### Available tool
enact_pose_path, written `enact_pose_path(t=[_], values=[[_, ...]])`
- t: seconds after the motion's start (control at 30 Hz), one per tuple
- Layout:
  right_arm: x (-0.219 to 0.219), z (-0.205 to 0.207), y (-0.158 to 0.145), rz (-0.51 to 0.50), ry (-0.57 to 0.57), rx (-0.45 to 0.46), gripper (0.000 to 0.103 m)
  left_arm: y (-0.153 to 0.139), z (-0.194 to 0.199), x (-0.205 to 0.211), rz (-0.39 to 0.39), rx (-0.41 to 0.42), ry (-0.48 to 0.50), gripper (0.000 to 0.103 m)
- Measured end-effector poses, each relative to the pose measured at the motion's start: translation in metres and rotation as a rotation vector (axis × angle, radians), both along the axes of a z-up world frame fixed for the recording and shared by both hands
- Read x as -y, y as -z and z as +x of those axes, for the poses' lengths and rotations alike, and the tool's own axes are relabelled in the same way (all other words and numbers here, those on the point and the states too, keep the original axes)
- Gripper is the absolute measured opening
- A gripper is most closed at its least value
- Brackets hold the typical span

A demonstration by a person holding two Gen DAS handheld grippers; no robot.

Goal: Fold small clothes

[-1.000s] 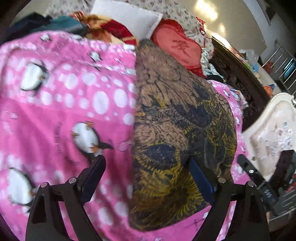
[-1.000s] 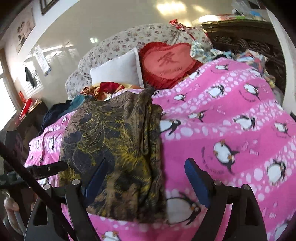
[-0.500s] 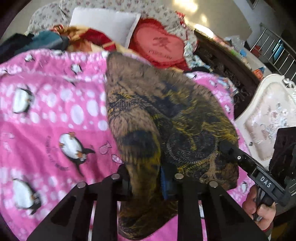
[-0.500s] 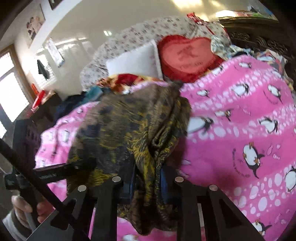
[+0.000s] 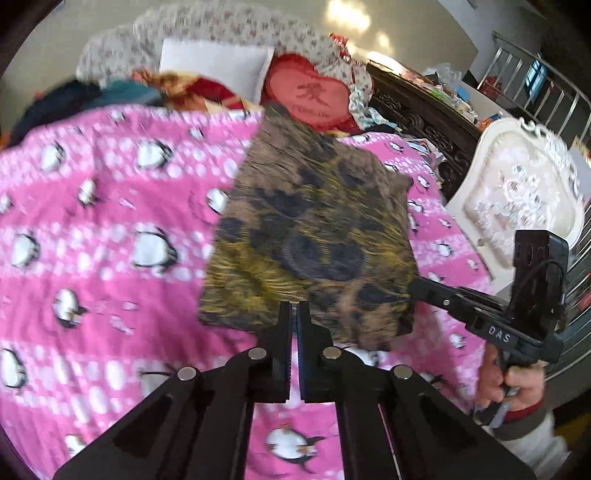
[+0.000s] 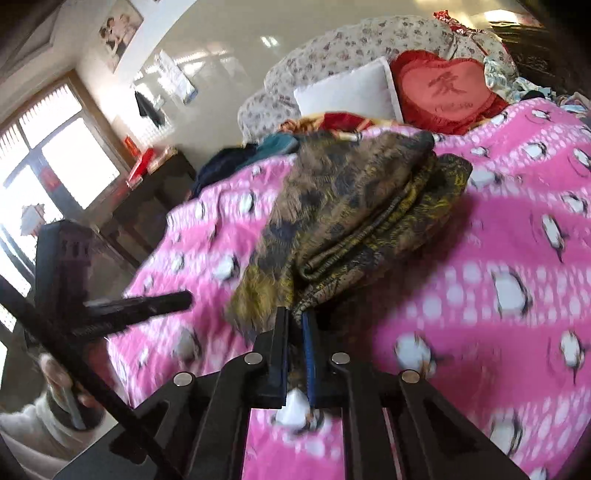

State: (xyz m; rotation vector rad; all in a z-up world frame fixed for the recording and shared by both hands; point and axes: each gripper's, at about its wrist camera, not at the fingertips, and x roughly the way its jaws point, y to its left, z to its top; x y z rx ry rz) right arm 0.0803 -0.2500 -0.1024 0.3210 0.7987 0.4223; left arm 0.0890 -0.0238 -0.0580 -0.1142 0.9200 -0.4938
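The left view shows the brown-and-yellow garment (image 5: 310, 243) flat on the pink blanket (image 5: 103, 229); the right view reveals stacked layers. The left gripper (image 5: 293, 314) is pressed together at its near edge — the right gripper (image 6: 294, 318) pinches a fold.

Bright daylight comes through a window (image 6: 48, 155) at the left; pictures (image 6: 118, 33) hang on the pale wall (image 6: 221, 40), a dark carved headboard (image 5: 417, 114) stands beside a white ornate chair (image 5: 517, 206)
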Motion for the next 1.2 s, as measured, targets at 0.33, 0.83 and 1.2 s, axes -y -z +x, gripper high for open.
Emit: enact_pose_path(t=[0.33, 0.83, 1.2], values=[[0.04, 0.003, 0.02, 0.18, 0.154, -0.065, 0.091, 0.024, 0.047, -0.01, 0.006, -0.008, -0.086, 0.077], [-0.002, 0.052, 0.064, 0.17, 0.031, -0.173, 0.033, 0.083, 0.114, 0.034, 0.001, -0.165, 0.03, 0.04], [-0.034, -0.006, 0.018, 0.272, -0.269, -0.156, 0.022, 0.025, -0.001, -0.027, 0.002, -0.107, 0.061, 0.013]])
